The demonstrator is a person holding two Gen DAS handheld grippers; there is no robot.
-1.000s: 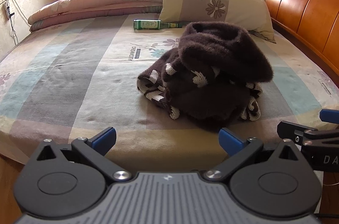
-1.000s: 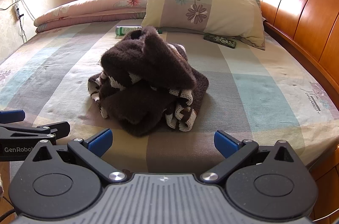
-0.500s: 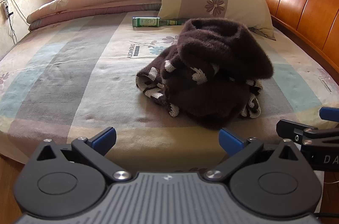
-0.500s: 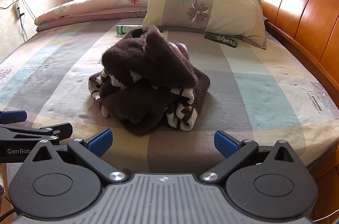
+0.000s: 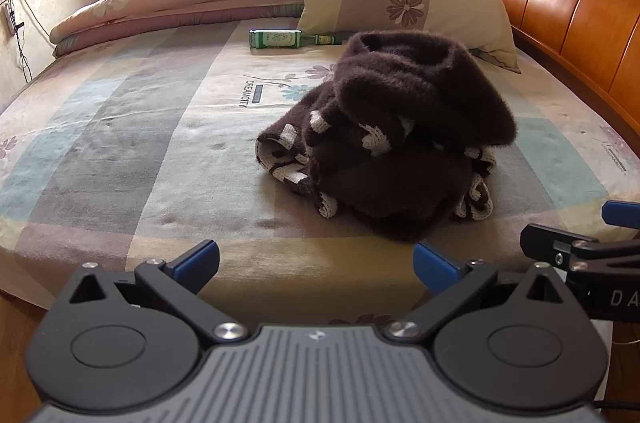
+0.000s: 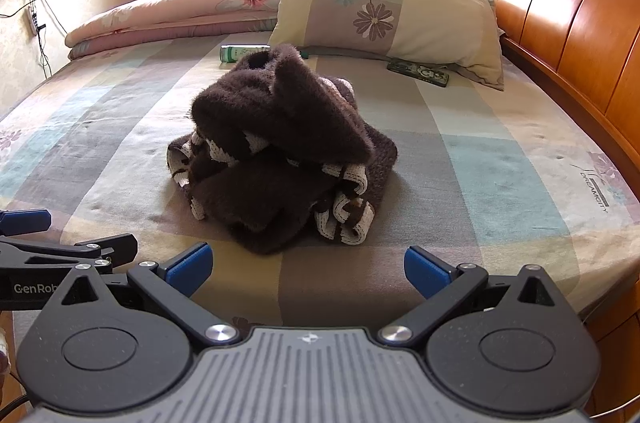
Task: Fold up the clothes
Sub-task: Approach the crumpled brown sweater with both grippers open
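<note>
Brown fuzzy sweater (image 5: 400, 127) crumpled on the bed (image 5: 120, 127), both grippers' jaws spread wide, empty.

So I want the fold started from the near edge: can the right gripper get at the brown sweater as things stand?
Probably yes. The right gripper is open and empty, the brown sweater lies crumpled straight ahead, and only bare bedsheet lies between.

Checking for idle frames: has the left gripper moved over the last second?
Yes, slightly. In its own view the bottle and sweater sit a little lower and larger, so the left gripper has tipped up and edged toward the bed.
</note>
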